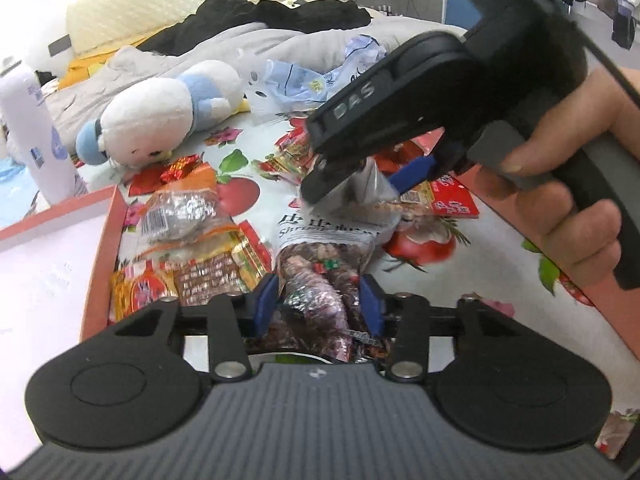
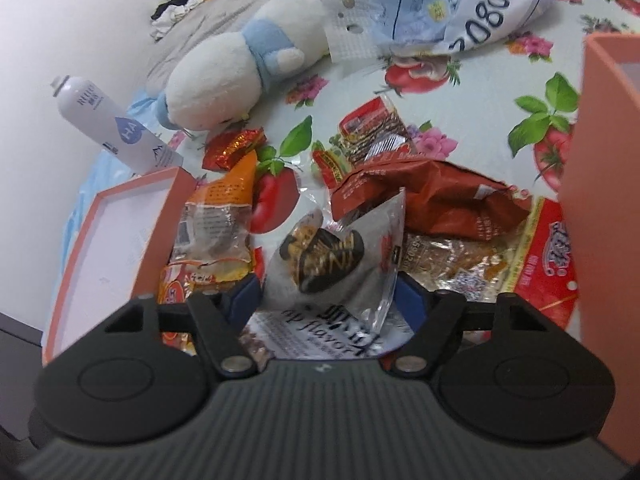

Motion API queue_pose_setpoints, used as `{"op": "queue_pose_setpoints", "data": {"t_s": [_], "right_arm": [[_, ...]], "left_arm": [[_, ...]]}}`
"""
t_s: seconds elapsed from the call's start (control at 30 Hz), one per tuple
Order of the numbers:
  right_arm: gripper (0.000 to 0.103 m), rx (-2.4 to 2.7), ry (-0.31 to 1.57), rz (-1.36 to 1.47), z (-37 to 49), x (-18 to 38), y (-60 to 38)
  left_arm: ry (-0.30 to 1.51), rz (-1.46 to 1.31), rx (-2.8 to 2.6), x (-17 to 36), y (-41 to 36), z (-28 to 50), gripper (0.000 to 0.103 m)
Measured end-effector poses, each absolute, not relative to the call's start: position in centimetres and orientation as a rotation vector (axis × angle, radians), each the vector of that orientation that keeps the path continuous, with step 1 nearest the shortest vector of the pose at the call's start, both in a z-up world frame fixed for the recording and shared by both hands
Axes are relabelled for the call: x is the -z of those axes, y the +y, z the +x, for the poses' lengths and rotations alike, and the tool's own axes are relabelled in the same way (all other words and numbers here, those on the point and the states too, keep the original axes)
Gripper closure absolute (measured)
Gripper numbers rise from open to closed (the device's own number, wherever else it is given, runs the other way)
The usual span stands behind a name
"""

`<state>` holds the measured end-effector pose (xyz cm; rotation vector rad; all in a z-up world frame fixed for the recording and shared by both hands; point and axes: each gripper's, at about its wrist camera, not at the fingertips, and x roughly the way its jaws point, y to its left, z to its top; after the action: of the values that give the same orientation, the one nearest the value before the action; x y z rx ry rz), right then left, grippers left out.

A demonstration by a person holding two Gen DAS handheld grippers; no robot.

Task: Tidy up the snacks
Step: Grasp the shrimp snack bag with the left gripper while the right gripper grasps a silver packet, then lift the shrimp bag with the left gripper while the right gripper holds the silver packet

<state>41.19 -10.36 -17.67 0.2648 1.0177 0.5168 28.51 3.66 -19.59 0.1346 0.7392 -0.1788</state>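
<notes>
- Bed [image 1: 248, 148]: floral sheet; snacks lie piled between two orange boxes [image 2: 120, 216].
- Plush [image 1: 160, 108]: white and blue, lying far left of the pile.
- Shrimp bag [image 1: 320, 264]: long clear pack, white label band, dark red contents; centre of the pile, pointing near to far.
- Left gripper [image 1: 318, 300]: jaws partly closed, blue pads pressing the shrimp bag's near end.
- Cookie pack [image 2: 340, 252]: clear wrapper, brown-and-black cookie; it lies on the shrimp bag's far end.
- Right gripper [image 2: 328, 300]: jaws wide, straddling the cookie pack; whether the pads grip it cannot be determined.

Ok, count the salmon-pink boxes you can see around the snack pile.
2. One pink box lies open left of the snacks, by the white bottle; the other stands at the right edge. More may be hidden.
</notes>
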Motion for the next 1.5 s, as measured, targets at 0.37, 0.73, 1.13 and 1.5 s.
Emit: {"op": "queue_pose_setpoints", "data": {"t_s": [0.37,0.73,1.13,1.5], "right_arm": [[0.044,-0.553,0.942,0.244,36.3,15.1,-13.1],[0.049,-0.576,0.84,0.245,28.8,13.3,-15.3],[0.053,-0.552,0.777,0.172,21.2,12.4,-17.6],[0.054,-0.565,0.832,0.043,17.2,15.8,-16.5]], "left_arm": [[0.765,0.02,0.104,18.2,4.2,23.2,0.066],[0.769,-0.086,-0.02,16.3,3.4,17.7,0.067],[0.698,-0.168,-0.067,13.4,3.0,14.7,0.074],[0.842,-0.236,0.032,15.1,3.3,14.5,0.029]]}}
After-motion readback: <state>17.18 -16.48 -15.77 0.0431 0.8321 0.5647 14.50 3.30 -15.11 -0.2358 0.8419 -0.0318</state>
